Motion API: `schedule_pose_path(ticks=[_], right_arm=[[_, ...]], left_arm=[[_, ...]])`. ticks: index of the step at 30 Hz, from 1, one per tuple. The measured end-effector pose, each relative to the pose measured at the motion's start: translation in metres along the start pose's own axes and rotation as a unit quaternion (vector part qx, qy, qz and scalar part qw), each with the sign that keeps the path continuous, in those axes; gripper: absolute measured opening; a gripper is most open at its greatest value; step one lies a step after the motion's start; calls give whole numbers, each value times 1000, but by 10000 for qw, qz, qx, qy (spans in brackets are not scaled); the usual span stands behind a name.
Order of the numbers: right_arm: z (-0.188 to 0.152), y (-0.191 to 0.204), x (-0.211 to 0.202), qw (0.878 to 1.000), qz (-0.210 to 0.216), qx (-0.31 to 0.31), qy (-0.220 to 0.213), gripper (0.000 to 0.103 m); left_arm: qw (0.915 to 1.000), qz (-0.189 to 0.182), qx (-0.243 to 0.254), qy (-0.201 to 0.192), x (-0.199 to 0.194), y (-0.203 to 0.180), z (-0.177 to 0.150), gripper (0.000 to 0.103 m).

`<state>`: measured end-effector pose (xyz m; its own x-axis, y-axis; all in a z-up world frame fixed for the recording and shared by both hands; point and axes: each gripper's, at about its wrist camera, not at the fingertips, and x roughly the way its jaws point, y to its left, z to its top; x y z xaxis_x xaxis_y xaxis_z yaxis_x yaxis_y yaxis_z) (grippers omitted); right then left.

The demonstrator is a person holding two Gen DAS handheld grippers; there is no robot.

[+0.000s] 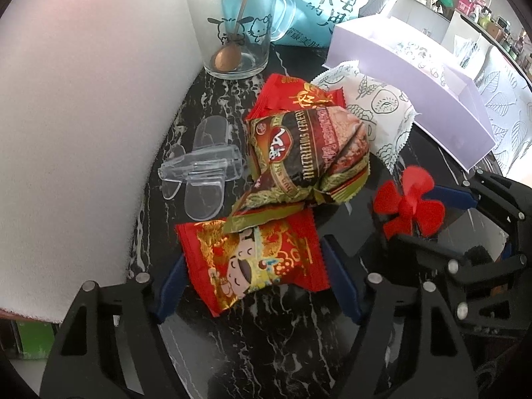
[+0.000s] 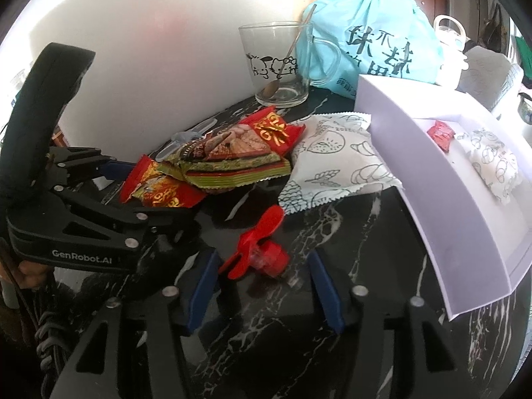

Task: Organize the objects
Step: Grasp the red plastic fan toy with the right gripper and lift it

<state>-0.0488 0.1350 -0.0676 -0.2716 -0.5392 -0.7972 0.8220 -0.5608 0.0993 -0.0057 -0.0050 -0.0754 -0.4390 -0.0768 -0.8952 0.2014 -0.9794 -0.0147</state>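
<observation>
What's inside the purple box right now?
In the box: a small red packet and a white printed packet. The near wall hides part of the floor.

Ahead of my left gripper (image 1: pixel 252 286) I see a red-and-gold snack packet (image 1: pixel 252 262), a white leaf-printed packet (image 1: pixel 382 106), and black white-veined marble (image 1: pixel 282 349).

Black marble table (image 2: pixel 349 232) carries snack packets (image 1: pixel 309 146), glass mug (image 1: pixel 232 26), lavender box (image 2: pixel 465 219), red propeller (image 2: pixel 259 249).
</observation>
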Motion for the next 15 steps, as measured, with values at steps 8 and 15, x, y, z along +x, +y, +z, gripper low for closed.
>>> schedule_pose_path(ticks=[8,15], right_arm=[[-3,0,-6,9998,162,1,-79,42],[-8,4,-13,9993,342,-1,-143,38]], left_arm=[[9998,34,-80,-159,-5,5,1,59],[9998,-158,-1,-80,4,-4,5,58]])
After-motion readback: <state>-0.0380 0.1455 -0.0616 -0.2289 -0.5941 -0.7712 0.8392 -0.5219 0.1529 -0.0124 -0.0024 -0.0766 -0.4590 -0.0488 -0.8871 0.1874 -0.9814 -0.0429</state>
